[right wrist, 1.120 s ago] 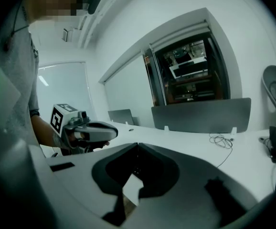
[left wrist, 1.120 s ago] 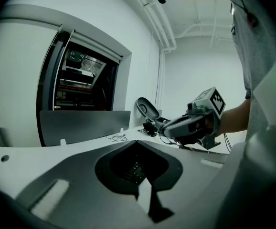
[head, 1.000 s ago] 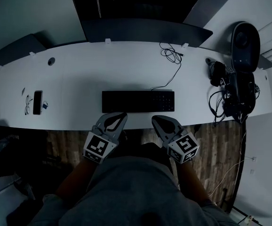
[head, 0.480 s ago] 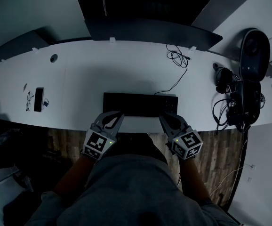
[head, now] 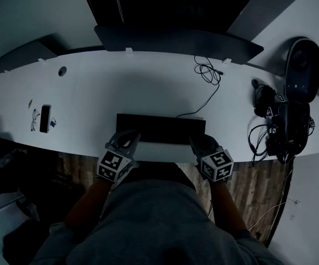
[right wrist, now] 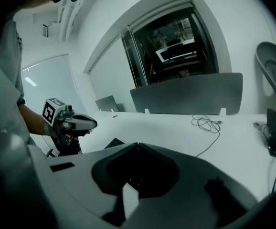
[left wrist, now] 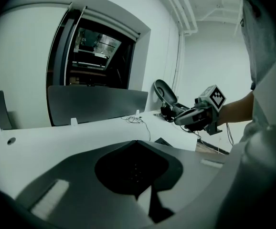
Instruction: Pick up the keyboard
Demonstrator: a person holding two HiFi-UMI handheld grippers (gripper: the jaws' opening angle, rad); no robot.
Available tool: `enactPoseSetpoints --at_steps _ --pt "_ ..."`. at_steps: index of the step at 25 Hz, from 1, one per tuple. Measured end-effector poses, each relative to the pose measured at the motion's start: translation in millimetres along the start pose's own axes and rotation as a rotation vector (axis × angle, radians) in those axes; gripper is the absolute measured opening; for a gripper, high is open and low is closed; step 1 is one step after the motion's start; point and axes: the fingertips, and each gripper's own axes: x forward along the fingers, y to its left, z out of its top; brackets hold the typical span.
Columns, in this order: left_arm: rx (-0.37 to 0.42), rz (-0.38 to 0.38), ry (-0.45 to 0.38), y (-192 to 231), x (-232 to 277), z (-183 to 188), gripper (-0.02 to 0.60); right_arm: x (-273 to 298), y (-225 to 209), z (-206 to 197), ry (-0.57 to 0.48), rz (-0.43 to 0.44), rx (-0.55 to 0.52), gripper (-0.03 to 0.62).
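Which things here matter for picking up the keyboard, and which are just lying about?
For the job:
keyboard
left gripper, fingers shut
right gripper, fingers shut

Lying about:
phone
cable
wired gear
divider

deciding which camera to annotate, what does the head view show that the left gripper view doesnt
Only the head view: the keyboard's full outline, the phone at the desk's left end, the wood floor and the person's lap.

Only the left gripper view: the left tongs close up, tips together with nothing between them, and the lit interior seen through the dark window.

Both: the white desk, the grey divider, the coiled cable and the right tongs.
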Motion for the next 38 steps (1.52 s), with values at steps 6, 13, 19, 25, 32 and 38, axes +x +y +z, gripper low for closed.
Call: enactPoseSetpoints --at_steps 6,13,19,25,32,38 --pt "-0.082 0.069 0.075 24.7 20.7 -28.0 0.015 8.4 -44.0 -23.3 0.056 -0.044 0.042 0.015" --pt "-0.149 0.178 0.123 56.2 34.2 -52.3 0.023 20.0 -87.5 -58.4 0.157 -0.073 0.109 0.016" --pt "-0.226 0.238 0.180 89.3 31.5 -85.1 0.060 27.2 -109.2 -81.9 0.196 -0.093 0.219 0.087" --pt "-0.267 0.248 0.231 119.7 33.0 -107.0 0.100 26.1 -134.5 -99.9 0.227 -0.182 0.266 0.118" --pt "-0.335 0.262 0.277 147.7 36.1 -129.7 0.146 28.8 -149.3 -113.1 0.259 -0.212 0.317 0.166" --pt "-0.451 0.226 0.302 161.3 40.9 -144.6 0.212 40.3 -156.9 -121.9 0.284 -0.195 0.371 0.190"
